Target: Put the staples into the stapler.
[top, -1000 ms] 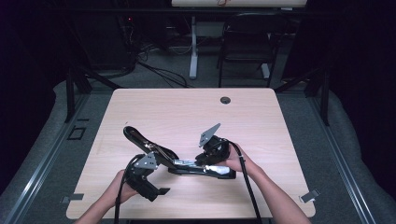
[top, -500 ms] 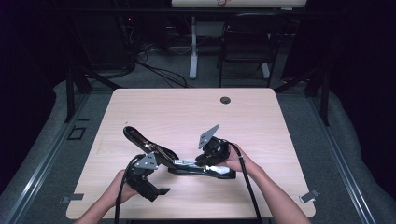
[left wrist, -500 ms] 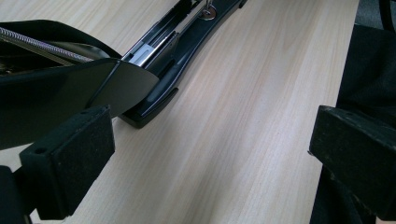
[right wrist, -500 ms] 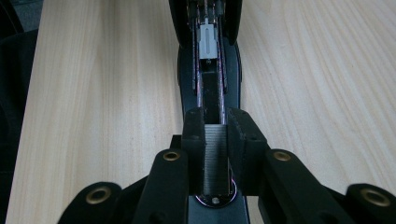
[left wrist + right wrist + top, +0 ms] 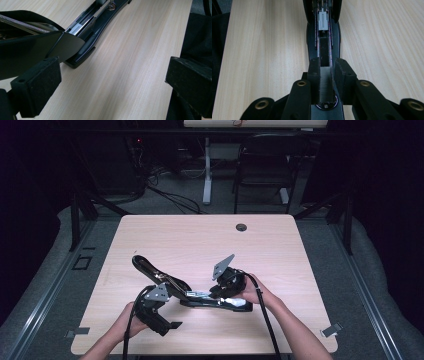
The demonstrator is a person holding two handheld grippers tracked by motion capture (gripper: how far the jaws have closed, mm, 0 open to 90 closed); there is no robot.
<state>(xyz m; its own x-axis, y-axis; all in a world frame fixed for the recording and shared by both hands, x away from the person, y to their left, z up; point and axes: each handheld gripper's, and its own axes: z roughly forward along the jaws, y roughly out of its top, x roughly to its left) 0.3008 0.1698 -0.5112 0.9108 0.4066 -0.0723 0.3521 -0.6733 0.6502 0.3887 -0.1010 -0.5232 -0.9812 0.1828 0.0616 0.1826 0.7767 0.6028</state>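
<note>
An opened black stapler [image 5: 200,296] lies on the worktop [image 5: 280,250] toward 6 o'clock, its lid [image 5: 150,269] raised toward 10 o'clock. The right gripper [image 5: 325,68], jaws having just opened slightly, holds a strip of staples [image 5: 326,85] over the stapler's channel. The left gripper [image 5: 110,82] stands wide open, holding nothing, one pad beside the lid.

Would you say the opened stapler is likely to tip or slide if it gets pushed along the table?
The stapler probably won't roll: its long flat base lies on the table. Its raised lid stands hinged open, so it may swing or make the stapler top-heavy. The smooth wood suggests it could slide unless the right gripper steadies it.
</note>
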